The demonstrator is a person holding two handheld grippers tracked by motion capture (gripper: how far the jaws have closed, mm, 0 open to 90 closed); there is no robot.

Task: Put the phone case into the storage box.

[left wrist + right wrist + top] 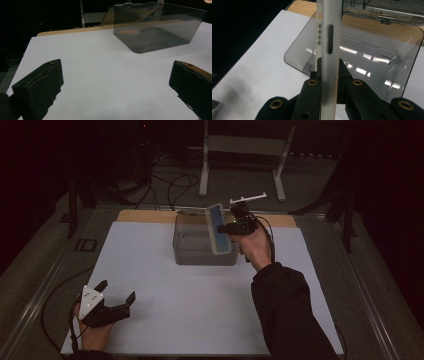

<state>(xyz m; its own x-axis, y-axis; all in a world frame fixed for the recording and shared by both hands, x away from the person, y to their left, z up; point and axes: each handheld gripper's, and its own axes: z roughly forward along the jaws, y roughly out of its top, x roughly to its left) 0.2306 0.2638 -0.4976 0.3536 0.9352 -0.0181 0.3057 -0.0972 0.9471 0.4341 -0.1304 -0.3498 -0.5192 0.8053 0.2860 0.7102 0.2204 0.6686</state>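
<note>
Above the clear box (200, 247), right gripper (235, 226) pinching an unlabelled phone case (217, 228); left gripper (116, 301) spread.

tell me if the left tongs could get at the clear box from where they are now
Probably yes: the left tongs sit open on the white sheet, with bare surface between them and the clear box; only the right tongs hover there.

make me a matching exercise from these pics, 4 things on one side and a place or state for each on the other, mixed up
Things:
1. left gripper
2. right gripper
3. phone case
4. clear box

States:
A. held upright over the box
B. sits at the far middle of the white sheet
C. open, low at the near left corner
D. shut on a thin object

Pairs: 1-C, 2-D, 3-A, 4-B
</note>
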